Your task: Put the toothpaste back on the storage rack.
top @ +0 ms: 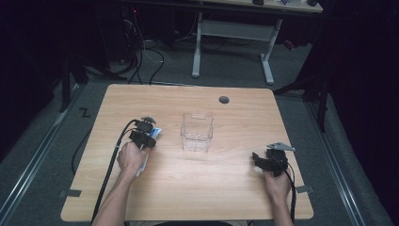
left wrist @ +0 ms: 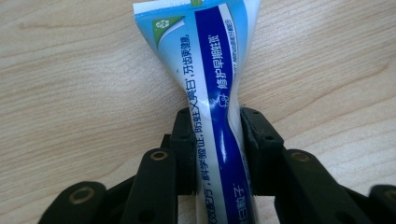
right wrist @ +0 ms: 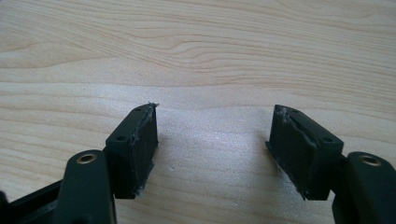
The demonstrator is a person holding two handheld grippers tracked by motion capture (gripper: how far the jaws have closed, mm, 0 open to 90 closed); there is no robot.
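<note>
High view puts my left hand-held gripper [top: 149,126] left of centre, clenched on the toothpaste tube [left wrist: 212,93], whose long axis runs along my jaws toward the frame's top. The clear bin [top: 197,132] stands just right of it on the table [top: 188,183]. My right hand-held gripper [top: 263,159], lower right, is released, farther off.
</note>
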